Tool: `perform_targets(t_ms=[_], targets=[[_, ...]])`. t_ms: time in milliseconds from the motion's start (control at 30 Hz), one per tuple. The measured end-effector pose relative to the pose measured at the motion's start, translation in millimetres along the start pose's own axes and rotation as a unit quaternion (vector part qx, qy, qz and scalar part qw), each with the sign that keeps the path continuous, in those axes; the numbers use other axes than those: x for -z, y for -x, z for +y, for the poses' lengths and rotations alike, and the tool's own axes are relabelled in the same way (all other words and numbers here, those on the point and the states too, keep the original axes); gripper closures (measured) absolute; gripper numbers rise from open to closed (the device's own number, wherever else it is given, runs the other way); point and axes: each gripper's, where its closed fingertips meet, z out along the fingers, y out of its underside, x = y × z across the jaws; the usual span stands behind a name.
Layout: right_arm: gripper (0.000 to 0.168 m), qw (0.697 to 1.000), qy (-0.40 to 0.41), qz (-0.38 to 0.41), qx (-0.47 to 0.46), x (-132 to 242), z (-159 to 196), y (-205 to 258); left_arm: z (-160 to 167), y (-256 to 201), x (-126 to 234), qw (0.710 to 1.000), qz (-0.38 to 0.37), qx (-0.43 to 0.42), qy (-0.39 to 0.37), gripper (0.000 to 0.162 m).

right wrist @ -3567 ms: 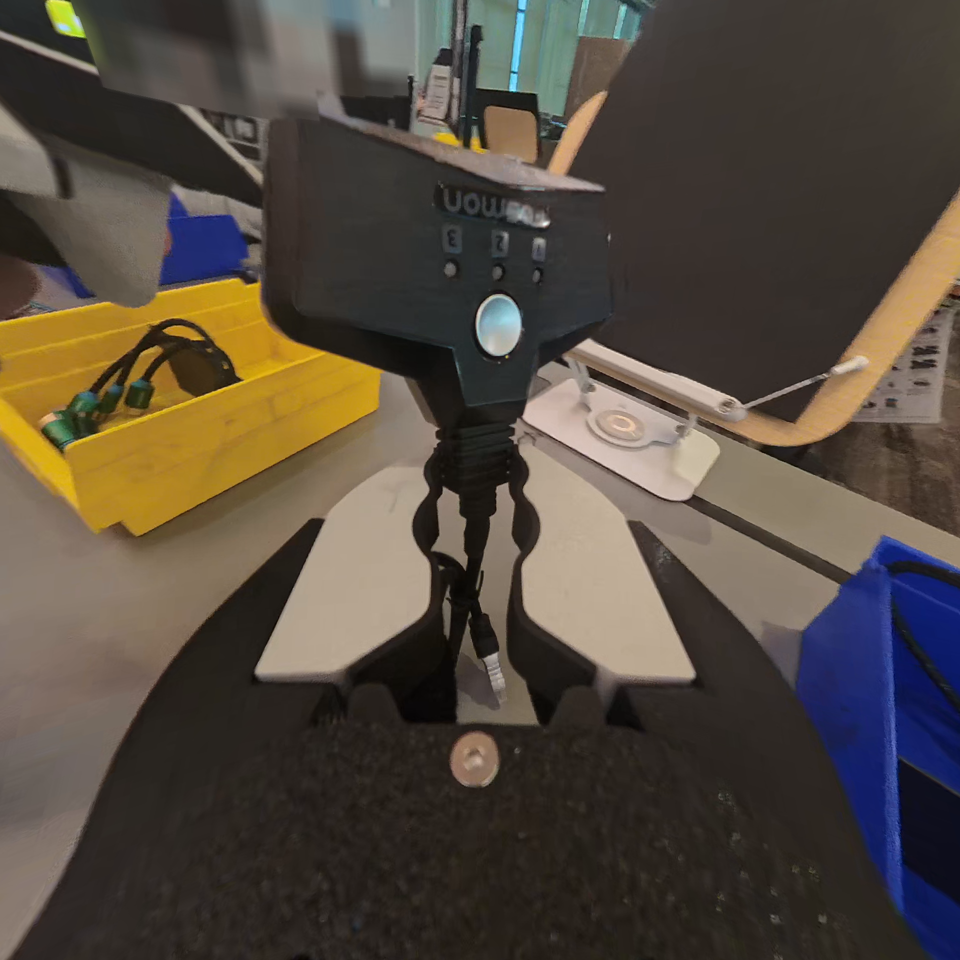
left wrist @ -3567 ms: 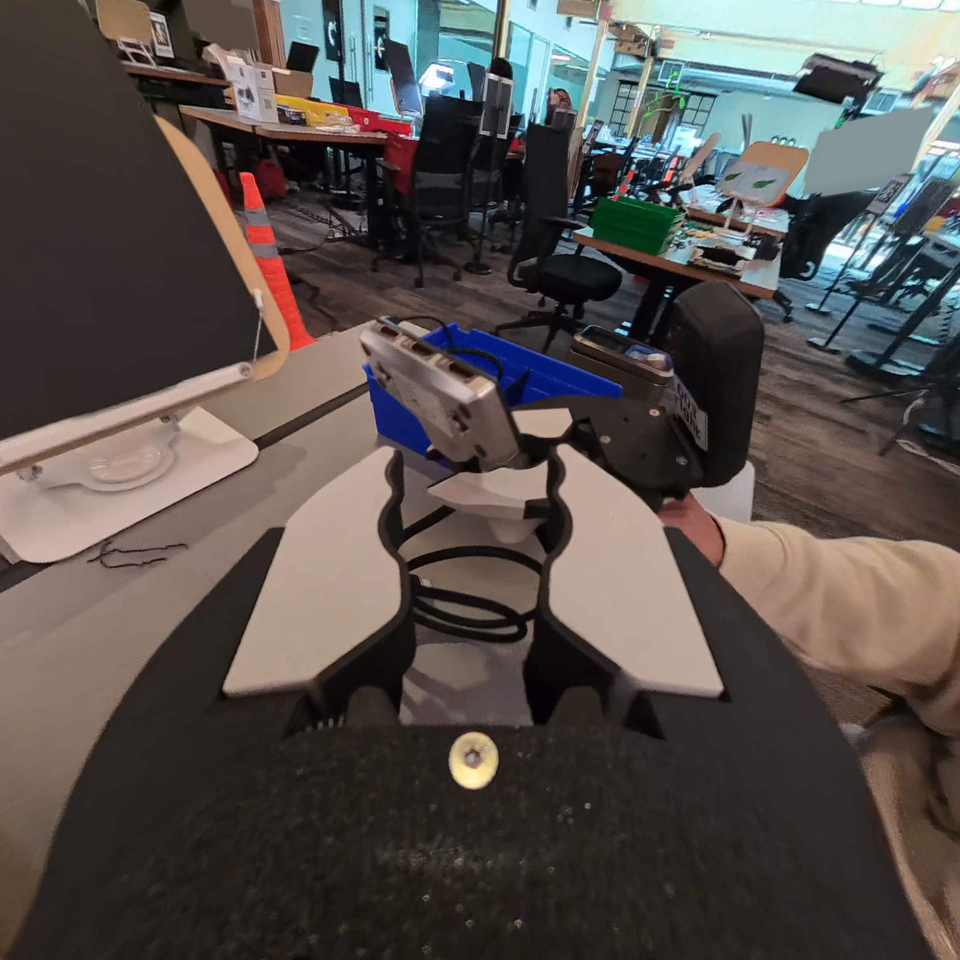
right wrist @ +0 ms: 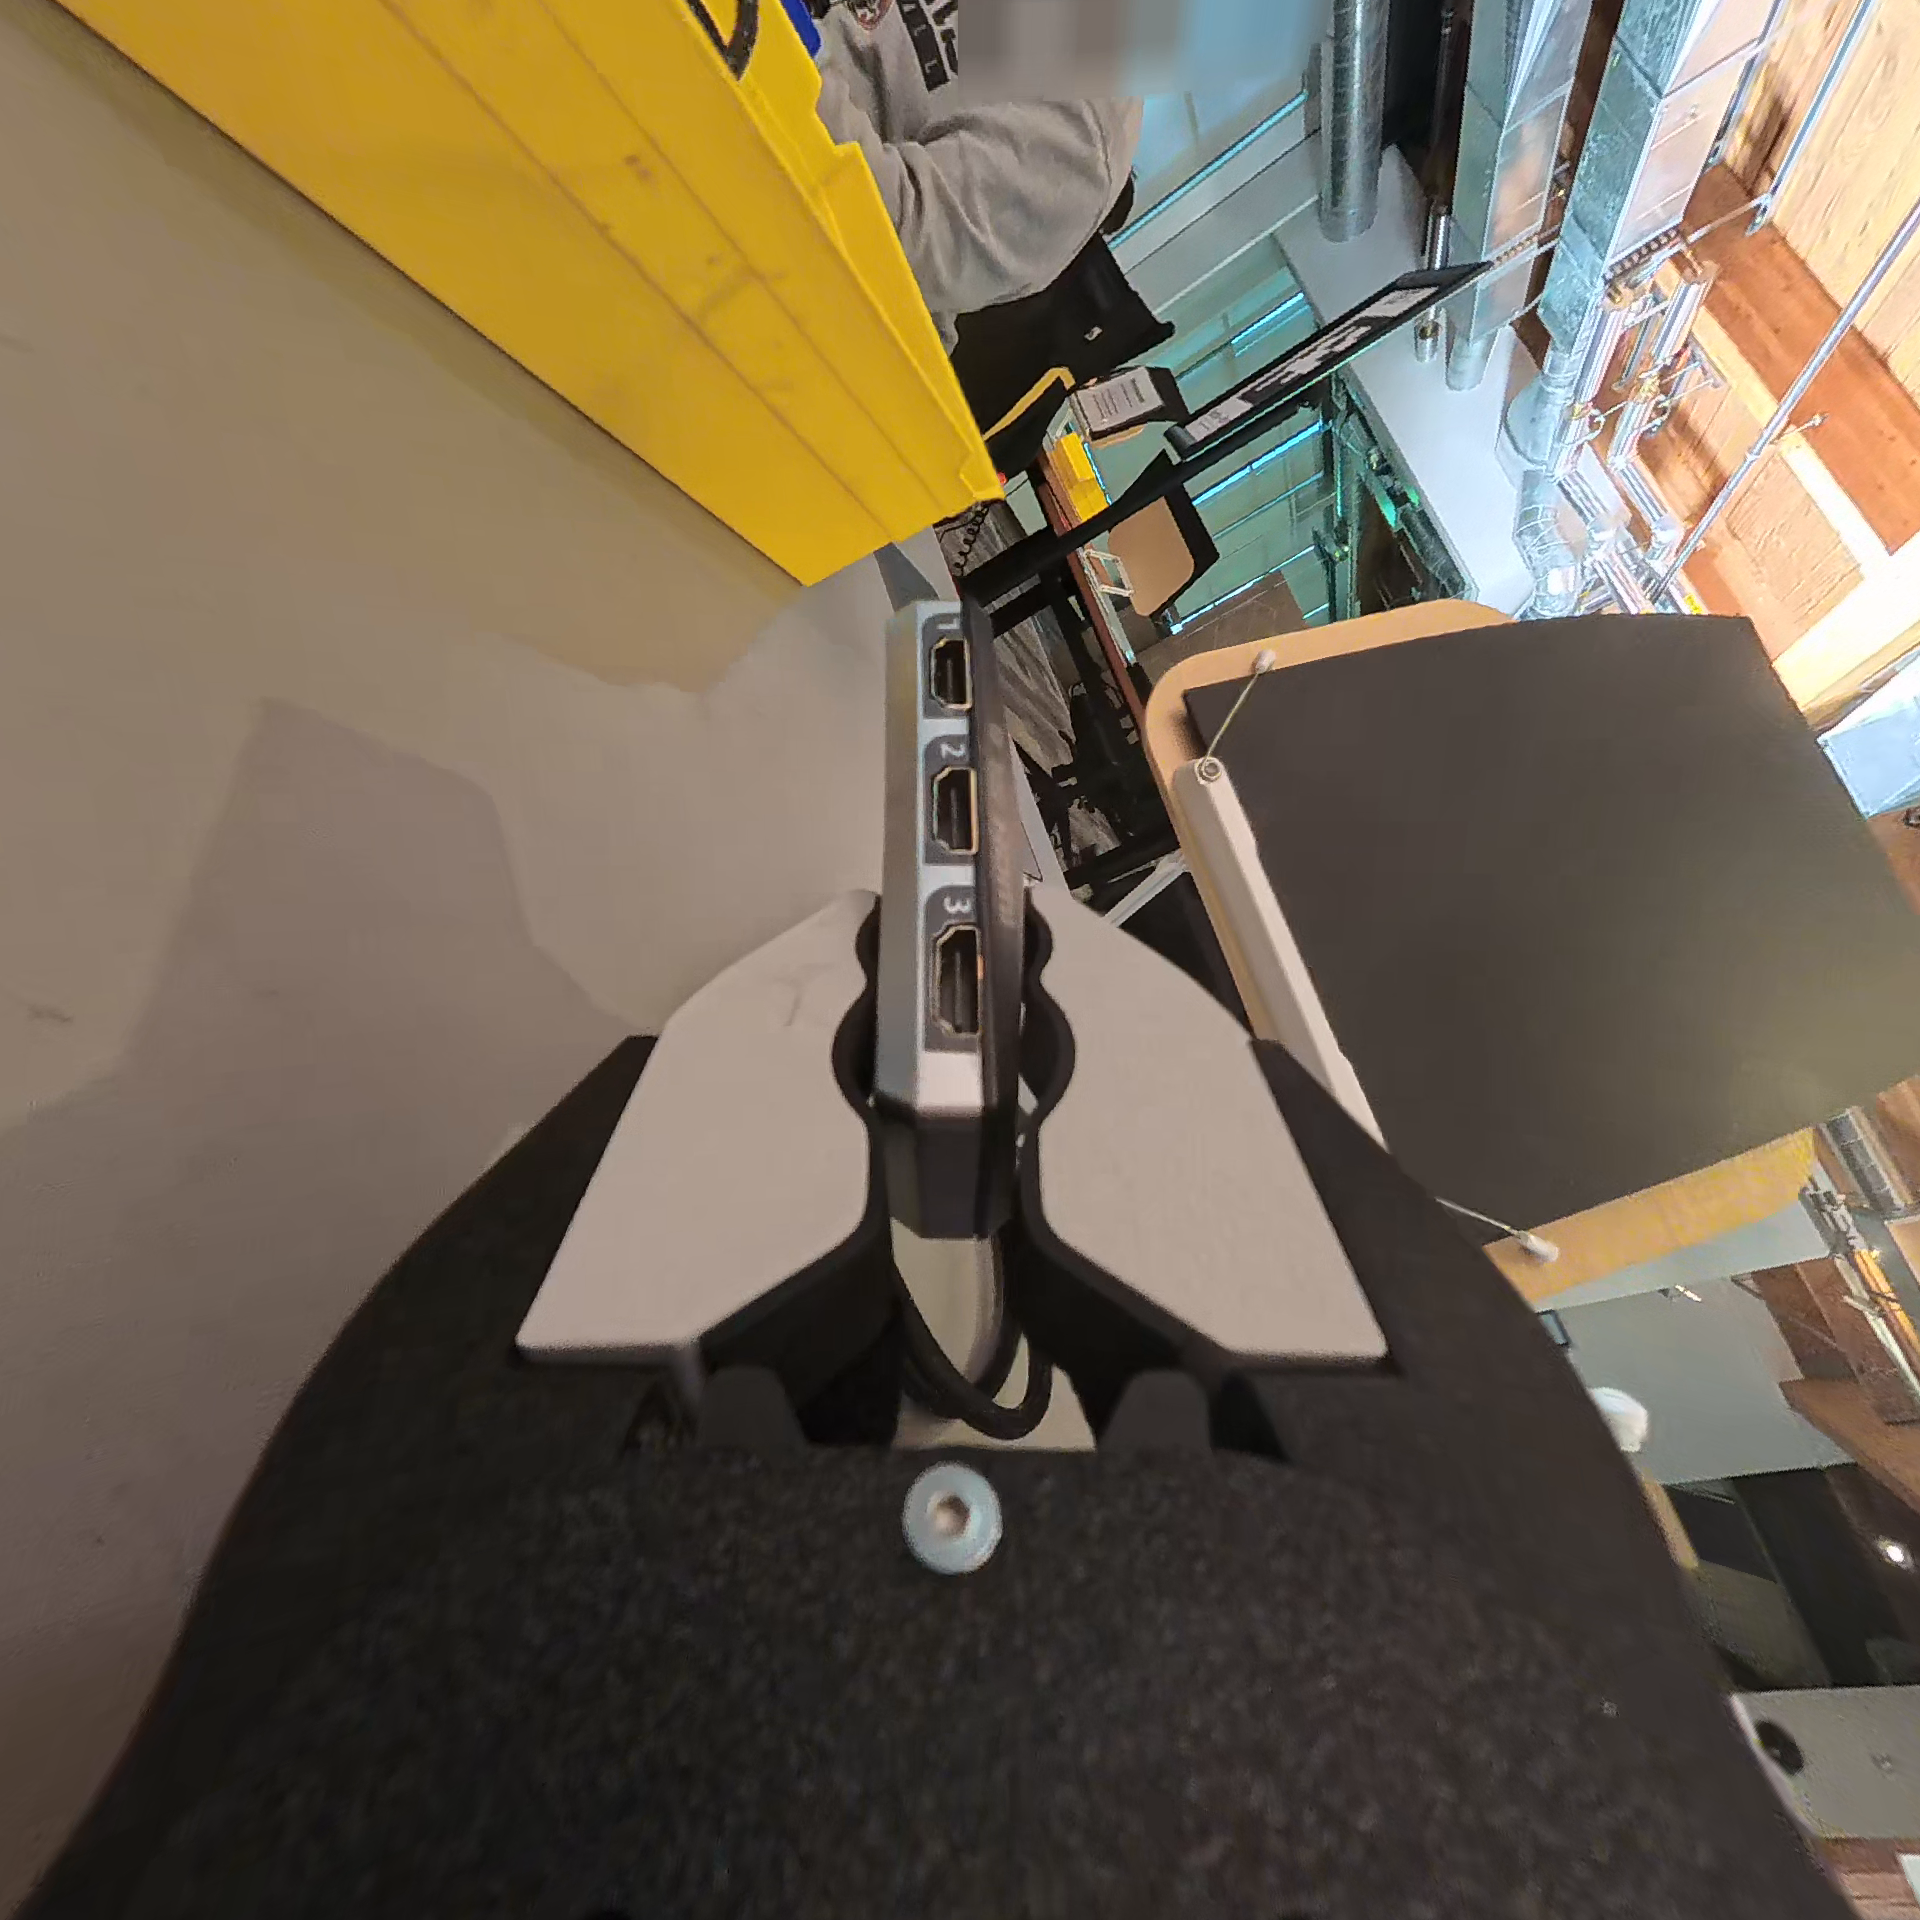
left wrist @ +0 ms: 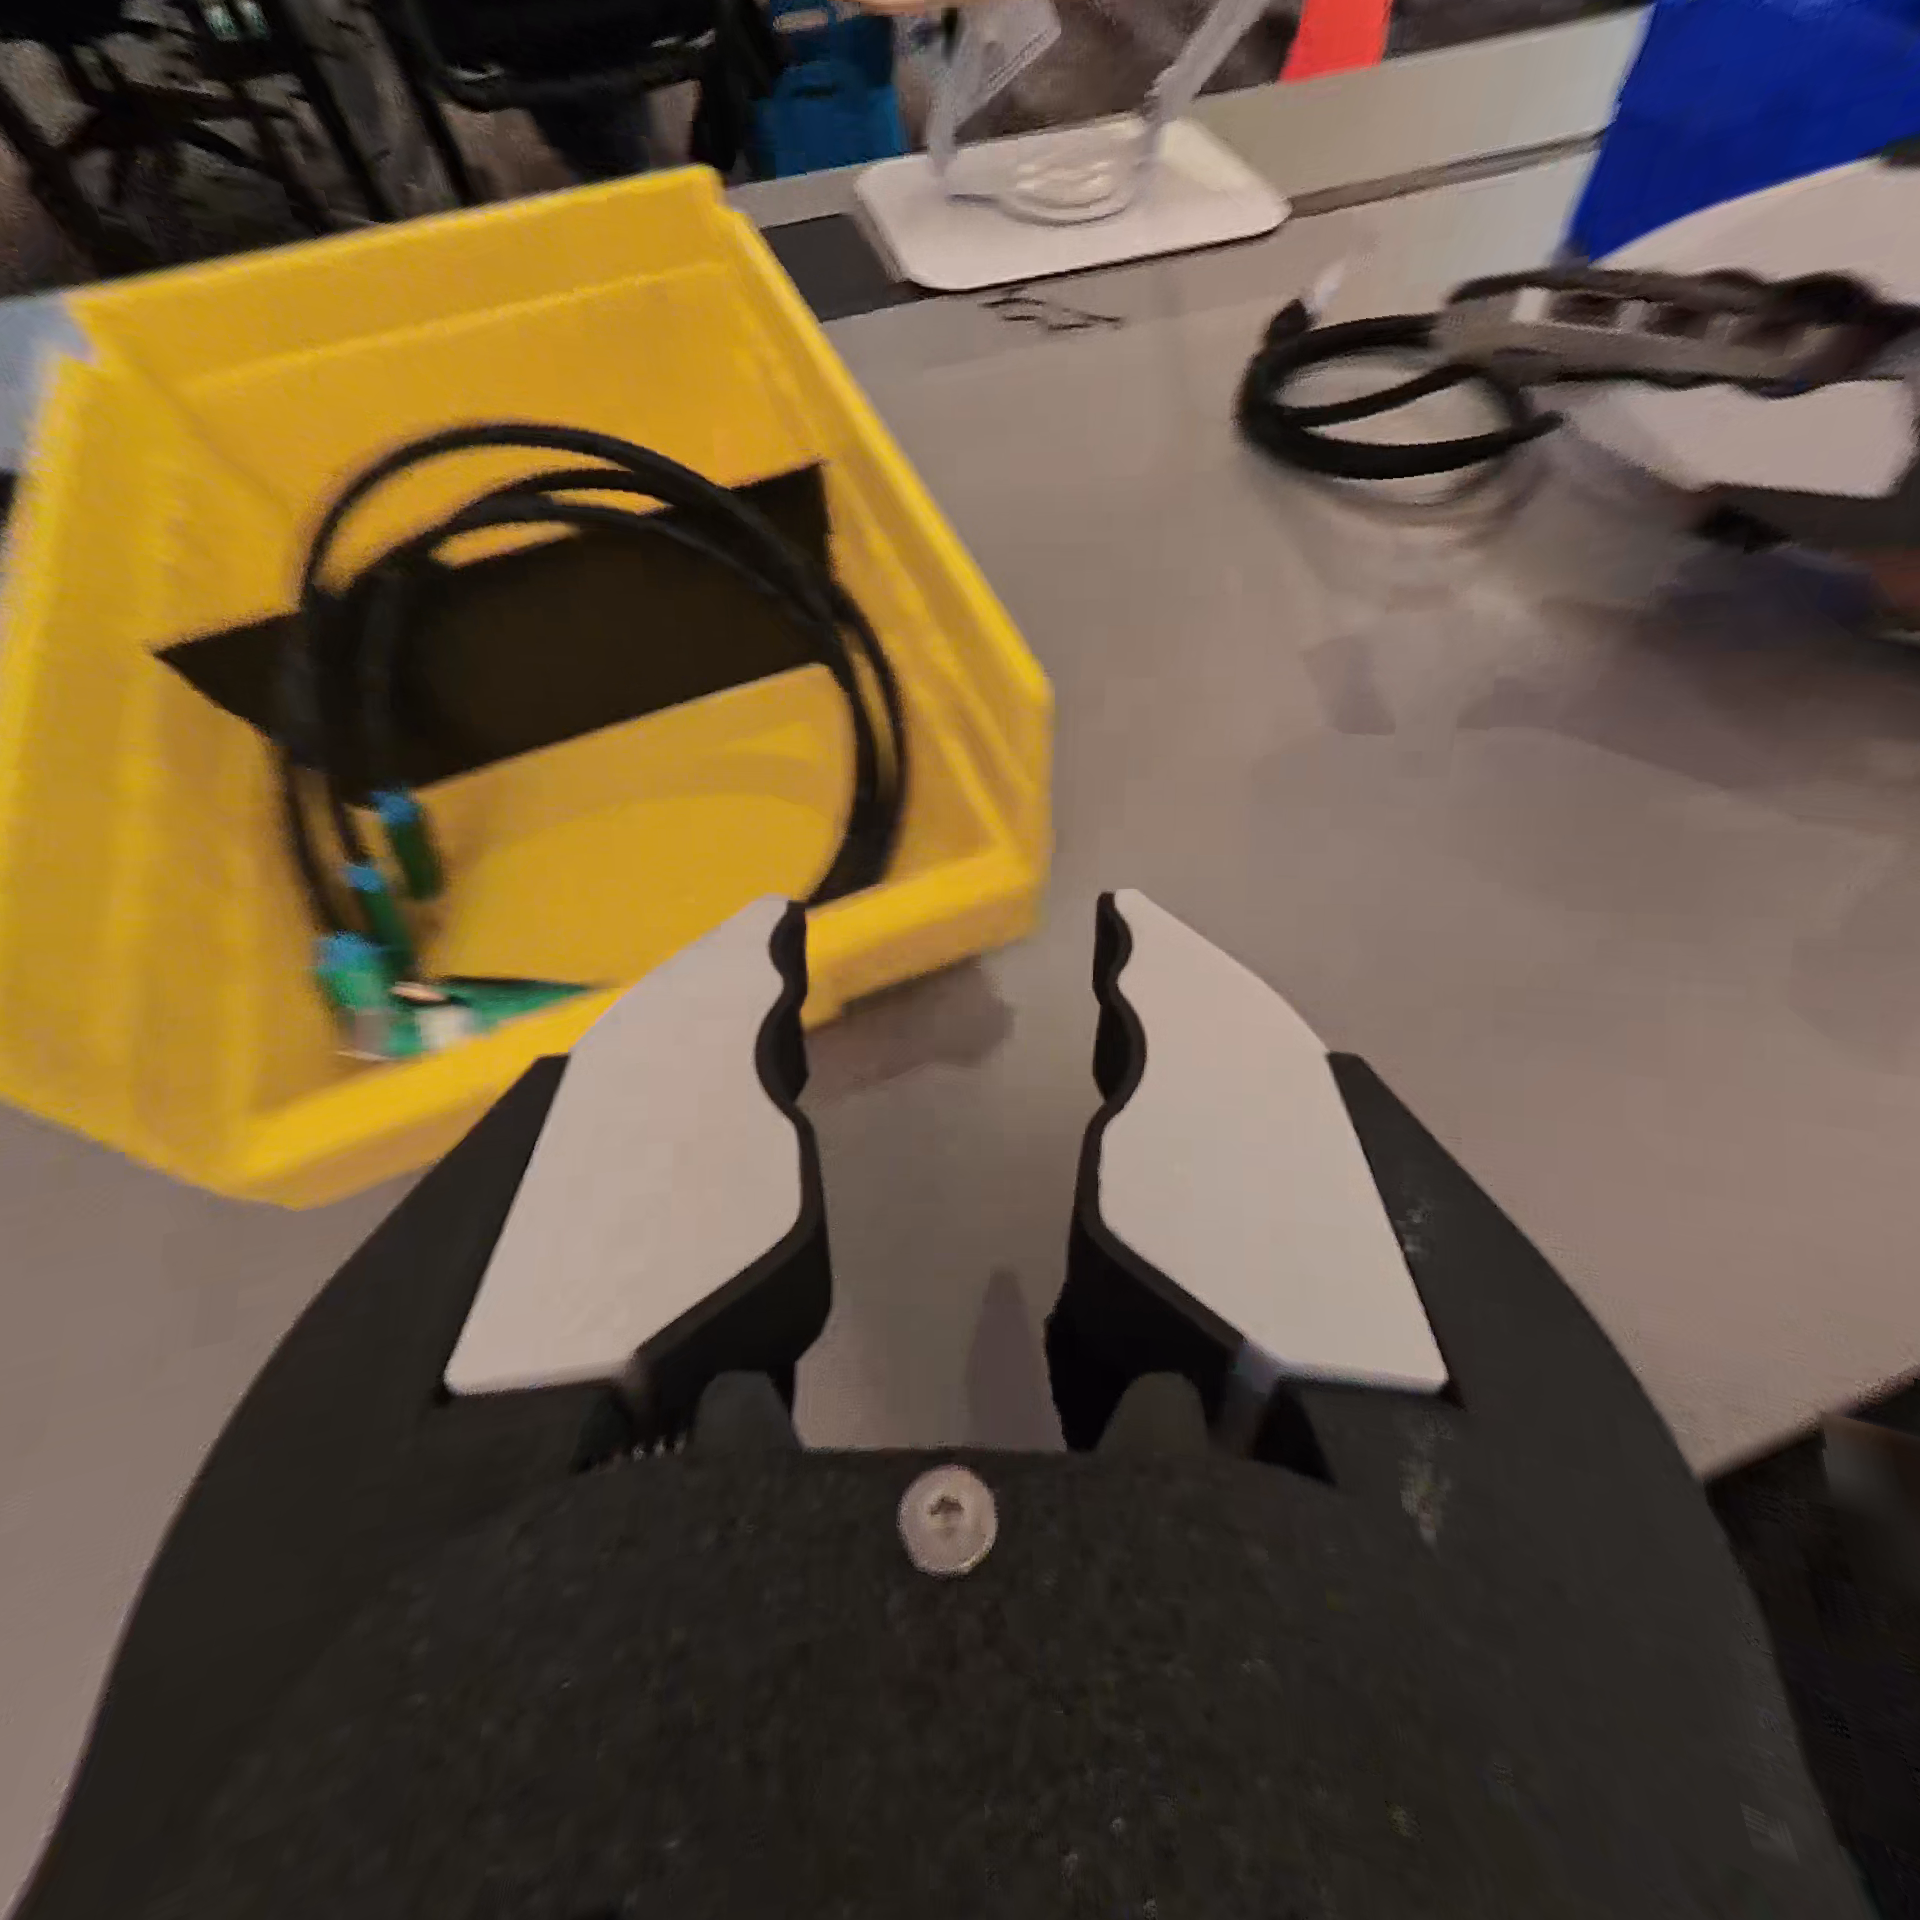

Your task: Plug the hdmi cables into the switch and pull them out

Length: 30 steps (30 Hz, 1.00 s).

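The right tool [right wrist: 951, 997] is clamped on the switch [right wrist: 935, 883], a light, rigid box with three free ports facing the camera. The left tool [left wrist: 945, 977] gapes empty over the surface [left wrist: 1351, 831]. Limp, springy cables [left wrist: 623, 644] lie coiled in the yellow bin [left wrist: 914, 582] at left; best taken by their stiff plugs [left wrist: 364, 935].

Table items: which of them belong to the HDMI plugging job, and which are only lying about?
Job:
- switch, clamped in right gripper
- cables in yellow bin
- left gripper, open and empty

Lying about:
- blue bin
- white stand
- dark board
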Motion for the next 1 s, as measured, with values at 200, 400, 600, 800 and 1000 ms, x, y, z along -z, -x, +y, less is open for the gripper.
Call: perform_targets(t_ms=[200,400,600,800,1000], targets=[[0.146,1.000,-0.004,0.000,0.006,1,1,0,-58,91,-55,0.990,-0.026,-0.130,0.055,0.120],[0.146,1.000,0.001,0.000,-0.009,3,8,-4,-54,134,-114,0.969,-0.004,-0.185,0.162,0.116],[0.147,1.000,0.002,0.000,-0.012,2,10,-5,-55,127,-105,0.956,0.011,-0.232,0.180,0.153],[0.147,1.000,0.002,-0.001,-0.008,1,9,-3,-90,130,-45,0.967,-0.032,-0.221,0.124,0.155],[0.146,1.000,0.000,0.004,-0.014,2,10,-6,-151,109,30,0.994,-0.039,-0.101,0.000,0.156]])
